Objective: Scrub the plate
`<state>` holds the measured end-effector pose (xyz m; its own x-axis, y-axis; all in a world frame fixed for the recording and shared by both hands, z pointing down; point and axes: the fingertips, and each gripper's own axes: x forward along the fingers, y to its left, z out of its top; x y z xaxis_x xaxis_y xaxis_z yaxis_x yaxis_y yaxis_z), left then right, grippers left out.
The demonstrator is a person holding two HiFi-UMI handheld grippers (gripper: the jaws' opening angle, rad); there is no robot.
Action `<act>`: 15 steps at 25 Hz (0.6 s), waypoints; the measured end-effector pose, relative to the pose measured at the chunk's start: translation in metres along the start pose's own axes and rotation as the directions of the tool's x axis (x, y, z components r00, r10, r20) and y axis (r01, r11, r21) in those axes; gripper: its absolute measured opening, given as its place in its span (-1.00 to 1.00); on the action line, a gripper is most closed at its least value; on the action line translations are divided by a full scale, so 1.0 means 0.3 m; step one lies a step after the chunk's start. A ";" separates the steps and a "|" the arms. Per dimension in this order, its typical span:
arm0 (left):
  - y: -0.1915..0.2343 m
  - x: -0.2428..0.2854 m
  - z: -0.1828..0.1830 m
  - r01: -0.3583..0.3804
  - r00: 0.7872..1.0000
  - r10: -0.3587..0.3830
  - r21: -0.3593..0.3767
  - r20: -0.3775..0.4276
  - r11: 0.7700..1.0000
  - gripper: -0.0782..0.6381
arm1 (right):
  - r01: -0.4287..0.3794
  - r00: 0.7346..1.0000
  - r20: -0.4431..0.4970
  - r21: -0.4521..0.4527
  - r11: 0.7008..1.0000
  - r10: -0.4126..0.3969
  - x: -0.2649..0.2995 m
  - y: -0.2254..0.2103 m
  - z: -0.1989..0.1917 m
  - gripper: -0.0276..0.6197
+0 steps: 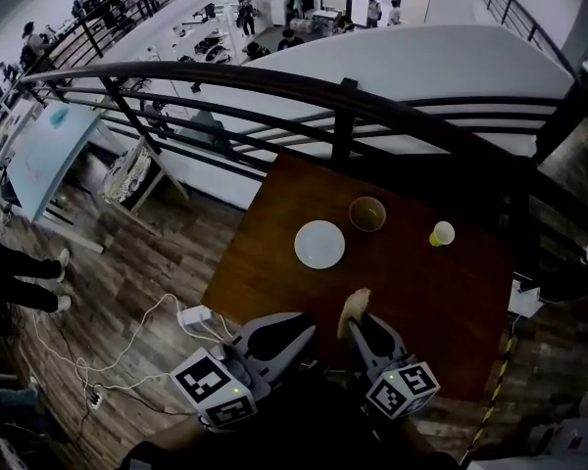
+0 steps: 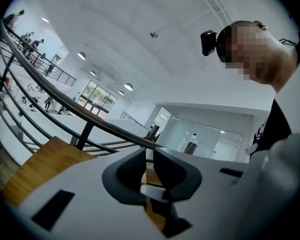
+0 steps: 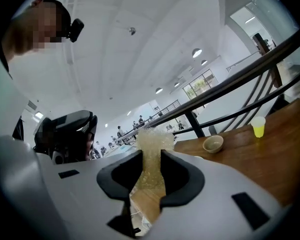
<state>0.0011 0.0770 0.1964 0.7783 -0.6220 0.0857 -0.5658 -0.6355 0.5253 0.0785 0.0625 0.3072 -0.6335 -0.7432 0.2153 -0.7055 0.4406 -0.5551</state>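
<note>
The white plate [image 1: 319, 244] lies bare on the dark wooden table [image 1: 441, 311], towards its far left. My right gripper [image 1: 358, 323] hovers over the table's near edge, short of the plate, shut on a pale yellow sponge [image 1: 353, 306]. In the right gripper view the sponge [image 3: 151, 154] sticks up between the jaws of the right gripper [image 3: 151, 171]. My left gripper [image 1: 299, 326] is beside it to the left. In the left gripper view the left gripper [image 2: 149, 171] is shut, with nothing between the pads.
A brown bowl [image 1: 367, 213] stands just right of the plate, and a small yellow cup [image 1: 442, 233] further right; the bowl [image 3: 212, 144] and cup [image 3: 258, 126] also show in the right gripper view. A black railing [image 1: 345, 106] runs behind the table. Cables and a power strip [image 1: 194, 315] lie on the floor at left.
</note>
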 end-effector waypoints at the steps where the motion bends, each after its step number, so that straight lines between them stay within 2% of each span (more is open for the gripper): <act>1: 0.010 0.020 -0.002 -0.008 1.000 0.008 0.002 -0.003 1.000 -0.62 | 0.010 1.000 -0.005 0.011 1.000 -0.010 0.002 -0.028 0.000 -0.53; 5: 0.042 0.118 -0.049 -0.036 0.999 0.034 -0.036 -0.041 0.999 -0.62 | 0.071 0.997 -0.037 0.033 0.997 -0.070 -0.013 -0.154 0.017 -0.53; 7: 0.035 0.176 -0.073 -0.035 0.997 0.031 -0.061 -0.067 0.997 -0.62 | 0.100 0.994 -0.042 0.024 0.995 -0.099 -0.039 -0.210 0.055 -0.53; 9: 0.059 0.217 -0.085 -0.024 0.996 0.019 -0.056 -0.087 0.998 -0.62 | 0.142 0.989 -0.037 -0.003 0.990 -0.142 -0.038 -0.261 0.082 -0.53; 12: 0.201 0.239 -0.084 -0.023 0.995 0.019 -0.041 -0.093 0.999 -0.62 | 0.213 0.975 -0.048 -0.038 0.976 -0.215 0.046 -0.327 0.067 -0.53; 15: 0.389 0.281 -0.074 -0.065 0.996 0.061 -0.061 -0.063 0.996 -0.62 | 0.241 0.968 -0.068 -0.036 0.970 -0.243 0.174 -0.396 0.043 -0.53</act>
<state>0.0067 -0.0394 0.2837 0.7576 -0.6300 0.1709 -0.5977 -0.5644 0.5694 0.1332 -0.0350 0.3740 -0.4630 -0.7920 0.3979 -0.8484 0.2661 -0.4575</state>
